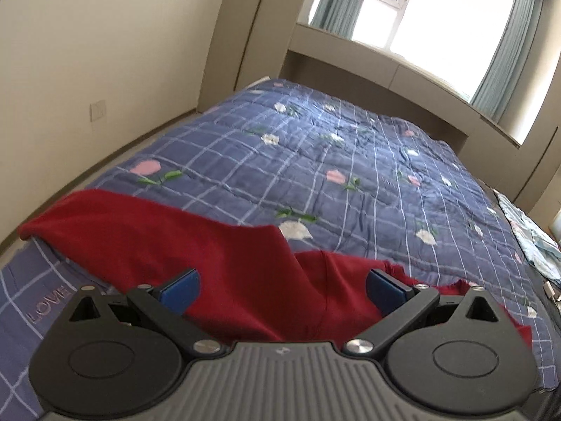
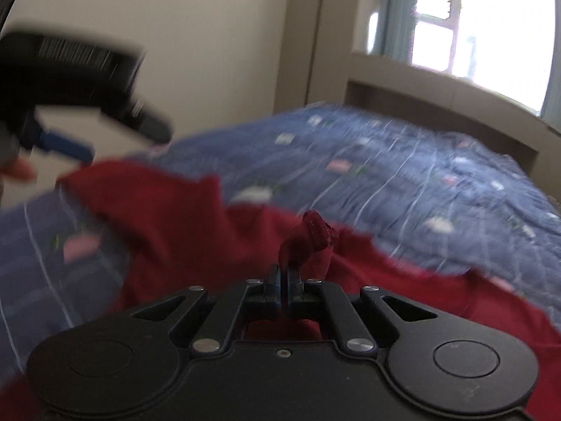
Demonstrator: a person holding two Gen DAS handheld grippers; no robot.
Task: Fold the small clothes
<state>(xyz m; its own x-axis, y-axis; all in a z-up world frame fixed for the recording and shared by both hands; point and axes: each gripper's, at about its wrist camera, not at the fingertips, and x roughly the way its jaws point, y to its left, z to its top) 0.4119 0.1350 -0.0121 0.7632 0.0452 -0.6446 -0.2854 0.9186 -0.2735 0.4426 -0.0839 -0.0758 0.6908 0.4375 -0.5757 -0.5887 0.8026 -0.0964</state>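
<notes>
A dark red garment [image 1: 196, 245] lies on the blue checked quilt [image 1: 315, 161] at the near end of the bed. My left gripper [image 1: 280, 286] is open, its blue pads [image 1: 180, 289] spread wide just above the red cloth with nothing between them. In the right wrist view my right gripper [image 2: 284, 279] is shut on a ribbed hem of the red garment [image 2: 317, 233], which stands up pinched between its fingers. The left gripper [image 2: 70, 147] shows blurred at the upper left there, over the garment's far corner.
The quilt [image 2: 403, 175] covers the whole bed. A beige wall [image 1: 105, 52] runs along the left side, a headboard ledge and a window [image 1: 438, 17] at the far end. A pale patterned cloth [image 1: 529, 242] lies at the bed's right edge.
</notes>
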